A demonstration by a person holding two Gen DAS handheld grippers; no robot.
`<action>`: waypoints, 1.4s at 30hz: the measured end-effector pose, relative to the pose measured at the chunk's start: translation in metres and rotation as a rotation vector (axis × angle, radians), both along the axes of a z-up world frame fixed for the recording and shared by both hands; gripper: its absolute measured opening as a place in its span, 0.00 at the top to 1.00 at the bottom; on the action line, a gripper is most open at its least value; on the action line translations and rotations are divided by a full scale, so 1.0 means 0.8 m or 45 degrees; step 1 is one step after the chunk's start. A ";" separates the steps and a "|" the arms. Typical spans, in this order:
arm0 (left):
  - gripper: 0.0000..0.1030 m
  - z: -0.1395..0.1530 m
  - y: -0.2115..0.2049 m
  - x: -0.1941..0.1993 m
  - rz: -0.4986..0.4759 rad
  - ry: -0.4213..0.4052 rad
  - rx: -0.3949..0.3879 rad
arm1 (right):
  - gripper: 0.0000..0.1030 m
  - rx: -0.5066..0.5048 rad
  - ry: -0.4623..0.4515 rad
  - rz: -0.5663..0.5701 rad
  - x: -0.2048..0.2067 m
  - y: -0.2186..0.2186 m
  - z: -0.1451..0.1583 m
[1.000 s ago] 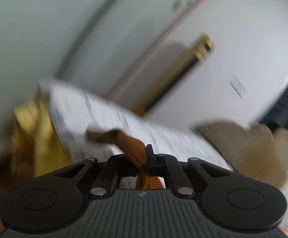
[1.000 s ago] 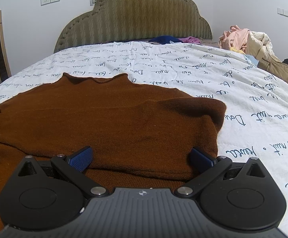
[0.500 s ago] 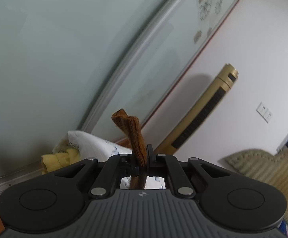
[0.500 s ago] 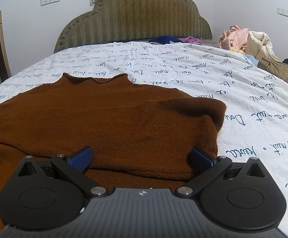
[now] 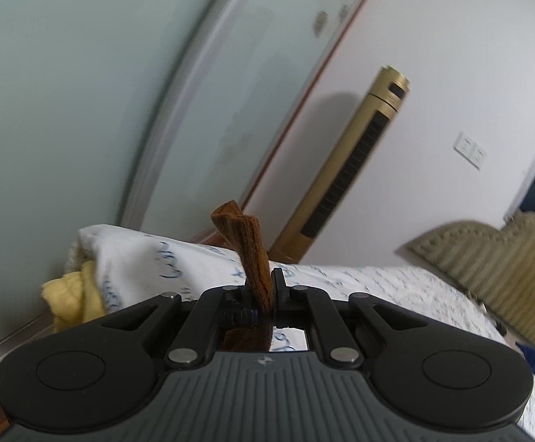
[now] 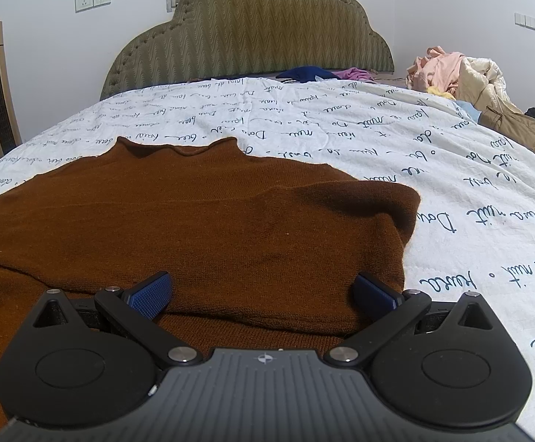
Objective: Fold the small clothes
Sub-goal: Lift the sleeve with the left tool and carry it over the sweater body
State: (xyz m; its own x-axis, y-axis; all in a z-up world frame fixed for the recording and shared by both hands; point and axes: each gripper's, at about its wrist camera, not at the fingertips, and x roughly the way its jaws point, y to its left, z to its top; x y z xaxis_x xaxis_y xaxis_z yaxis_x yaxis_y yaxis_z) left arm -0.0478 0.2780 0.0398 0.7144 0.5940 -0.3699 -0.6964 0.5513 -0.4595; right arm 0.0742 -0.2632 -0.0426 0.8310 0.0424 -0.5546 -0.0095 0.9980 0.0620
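Item 1, brown sweater (image 6: 208, 221), flat on the bed (image 6: 341, 125) below the headboard (image 6: 249, 29): left tongs (image 5: 262, 291) pinch a raised strip, right tongs (image 6: 262, 293) gape wide over its hem; risk: narrow pinch slipping, fold collapsing.

I see soft indoor light, the headboard (image 5: 496, 258) smeared by motion blur, and the fan (image 5: 356, 169) casting a wall shadow; edges bend.

left tongs (image 5: 261, 287) clamped tight on a strip of sweater (image 5: 247, 243), raised; right tongs (image 6: 262, 293) spread wide, held low.
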 end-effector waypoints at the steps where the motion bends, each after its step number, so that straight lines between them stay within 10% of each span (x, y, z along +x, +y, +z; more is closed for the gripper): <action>1: 0.94 0.001 -0.003 0.004 -0.017 0.007 0.009 | 0.00 0.001 0.000 -0.002 0.000 0.001 0.000; 42: 0.94 0.144 -0.244 0.208 -0.769 0.100 0.523 | 0.00 0.032 -0.009 -0.002 0.001 -0.001 0.000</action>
State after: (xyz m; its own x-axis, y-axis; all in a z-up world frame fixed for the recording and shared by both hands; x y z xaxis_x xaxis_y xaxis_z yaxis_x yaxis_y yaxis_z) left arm 0.1187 0.0830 0.1548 0.9416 0.2067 -0.2660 -0.2389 0.9664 -0.0946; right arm 0.0747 -0.2638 -0.0427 0.8350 0.0552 -0.5474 -0.0086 0.9962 0.0872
